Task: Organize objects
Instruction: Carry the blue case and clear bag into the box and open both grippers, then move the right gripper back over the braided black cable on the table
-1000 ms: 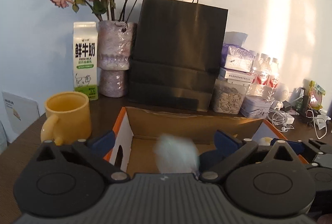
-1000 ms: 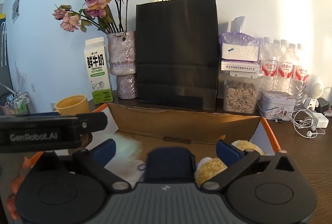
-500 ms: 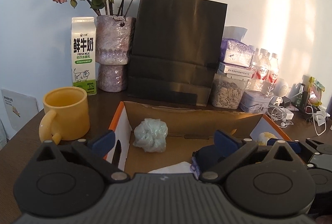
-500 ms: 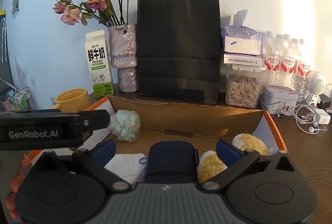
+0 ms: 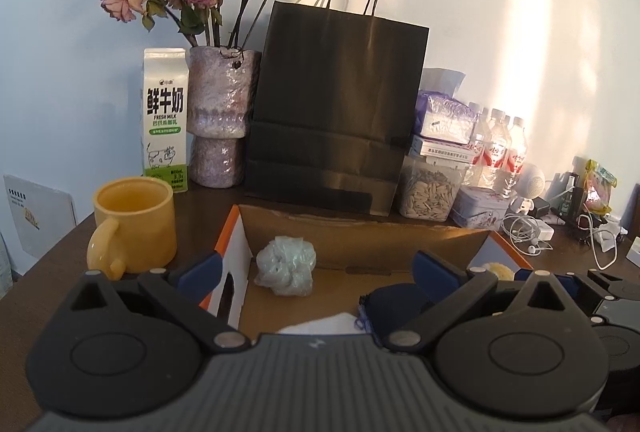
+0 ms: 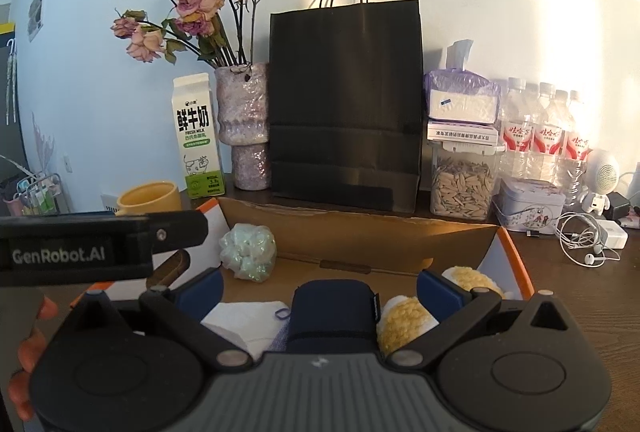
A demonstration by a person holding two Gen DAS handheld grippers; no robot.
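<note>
An open cardboard box [image 5: 360,232] with orange edges lies in front of both grippers. A crumpled pale green plastic ball [image 5: 286,266] rests in its far left corner. Nearer lie a white cloth [image 5: 324,324], a navy pouch [image 5: 394,306] and a yellow fuzzy item [image 5: 496,269]. My left gripper [image 5: 316,272] is open above the box's near left side, holding nothing. In the right wrist view the box [image 6: 360,228] holds the ball [image 6: 248,252], white cloth [image 6: 244,320], navy pouch [image 6: 334,312] and two yellow fuzzy items [image 6: 404,320]. My right gripper [image 6: 319,288] is open over the pouch.
A yellow mug [image 5: 134,224] stands left of the box. Behind it along the wall are a milk carton [image 5: 165,120], a vase of dried roses [image 5: 220,120], a black paper bag [image 5: 332,112], a seed jar [image 5: 430,192], water bottles [image 6: 544,128], a tin and tangled cables [image 6: 588,236].
The pale plastic ball, a falling blur between the left fingers one second ago, now lies still in the box's far left corner. Both grippers have drawn back slightly.
</note>
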